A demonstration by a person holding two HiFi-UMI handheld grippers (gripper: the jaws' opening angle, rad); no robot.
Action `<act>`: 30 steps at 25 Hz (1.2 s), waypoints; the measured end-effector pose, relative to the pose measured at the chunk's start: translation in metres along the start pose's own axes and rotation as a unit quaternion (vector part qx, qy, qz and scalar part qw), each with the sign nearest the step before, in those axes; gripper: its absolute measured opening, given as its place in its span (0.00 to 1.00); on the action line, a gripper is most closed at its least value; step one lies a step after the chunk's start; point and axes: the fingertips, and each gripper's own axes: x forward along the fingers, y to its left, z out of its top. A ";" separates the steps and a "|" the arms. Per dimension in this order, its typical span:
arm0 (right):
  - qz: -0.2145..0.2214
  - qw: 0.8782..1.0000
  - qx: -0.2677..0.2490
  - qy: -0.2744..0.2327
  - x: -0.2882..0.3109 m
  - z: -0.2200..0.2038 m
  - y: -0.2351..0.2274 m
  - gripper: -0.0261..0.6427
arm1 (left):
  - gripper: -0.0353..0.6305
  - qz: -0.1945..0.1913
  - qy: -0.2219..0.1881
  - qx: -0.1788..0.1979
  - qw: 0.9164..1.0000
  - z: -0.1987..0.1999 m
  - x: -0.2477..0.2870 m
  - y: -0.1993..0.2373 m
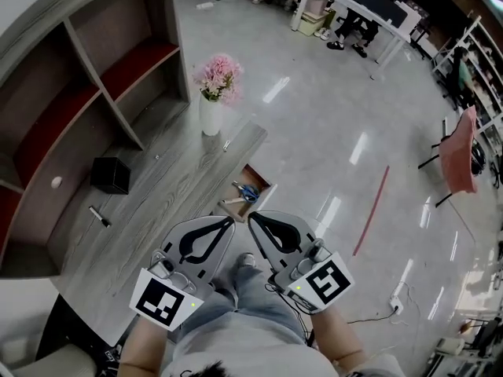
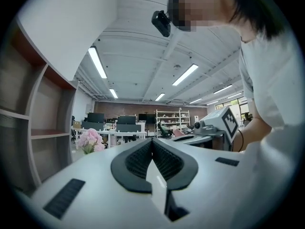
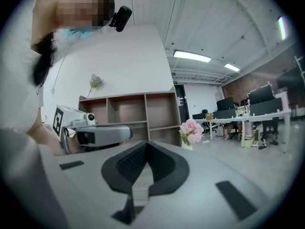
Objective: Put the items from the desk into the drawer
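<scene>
On the grey wooden desk (image 1: 173, 179) lie a black box (image 1: 110, 174), a dark pen (image 1: 99, 216) and a small metal piece (image 1: 226, 144). A small white object (image 1: 56, 182) sits further left, by the shelf. The drawer (image 1: 247, 191) stands open at the desk's front edge, with blue-handled scissors and other small items inside. My left gripper (image 1: 231, 222) (image 2: 152, 141) and right gripper (image 1: 251, 218) (image 3: 146, 143) are held side by side in front of the person's body, short of the drawer. Both are shut and hold nothing.
A white vase of pink flowers (image 1: 212, 93) (image 2: 89, 140) (image 3: 192, 130) stands at the desk's far end. A wooden shelf unit (image 1: 78, 77) runs along the desk's left side. Shiny office floor lies to the right, with a red line (image 1: 371, 210) on it.
</scene>
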 end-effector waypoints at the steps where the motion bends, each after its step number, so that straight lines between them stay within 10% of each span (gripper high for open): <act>1: 0.001 1.000 -0.001 -0.005 -0.003 0.003 0.006 0.05 | 0.07 -0.002 0.000 0.001 1.000 0.000 -0.003 -0.003; 30: 0.024 0.999 -0.026 -0.018 -0.014 0.022 0.071 0.05 | 0.07 -0.004 -0.002 0.005 1.000 0.008 -0.041 -0.022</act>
